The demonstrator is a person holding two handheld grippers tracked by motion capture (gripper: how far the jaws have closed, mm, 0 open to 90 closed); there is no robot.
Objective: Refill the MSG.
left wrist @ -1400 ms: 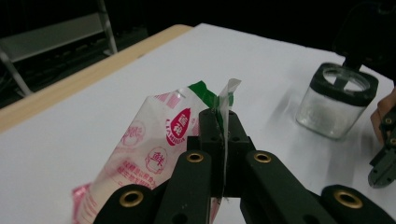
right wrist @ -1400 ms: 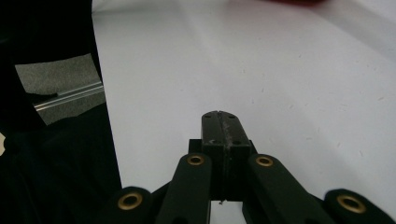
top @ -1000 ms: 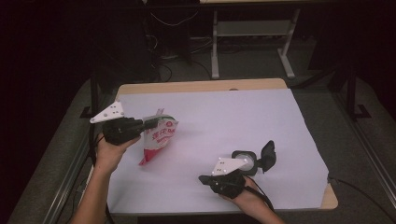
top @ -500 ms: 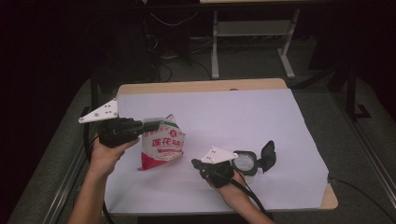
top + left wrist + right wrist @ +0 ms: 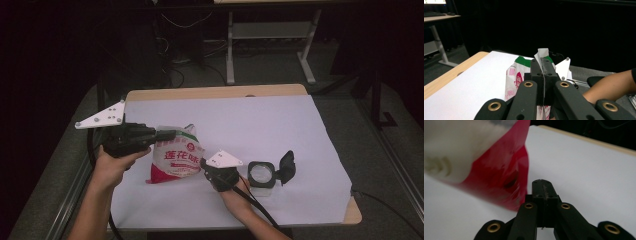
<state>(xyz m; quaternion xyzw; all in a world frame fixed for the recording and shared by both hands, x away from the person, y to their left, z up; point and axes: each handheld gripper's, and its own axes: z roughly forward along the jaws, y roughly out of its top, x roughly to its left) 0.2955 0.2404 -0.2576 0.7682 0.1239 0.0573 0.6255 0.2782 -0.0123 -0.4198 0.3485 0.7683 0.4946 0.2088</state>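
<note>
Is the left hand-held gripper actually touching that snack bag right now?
Touching. In the left gripper view the left hand-held gripper has its jaws shut on the snack bag, whose white top edge sticks up between them.

Bag point(image 5: 176, 159) blocks centre-left; jar point(image 5: 262, 174) right; far sheet point(image 5: 260, 115) free.

Black fingers point(image 5: 543, 72) with brass-ringed pivot screws. Pale three-cornered plates dotted with small screws, atop each gripper. Trailing black cables, bare forearms.

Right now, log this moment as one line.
left tongs: shut on snack bag top | right tongs: shut, empty, beside bag's bottom | black clip container: on white sheet
</note>
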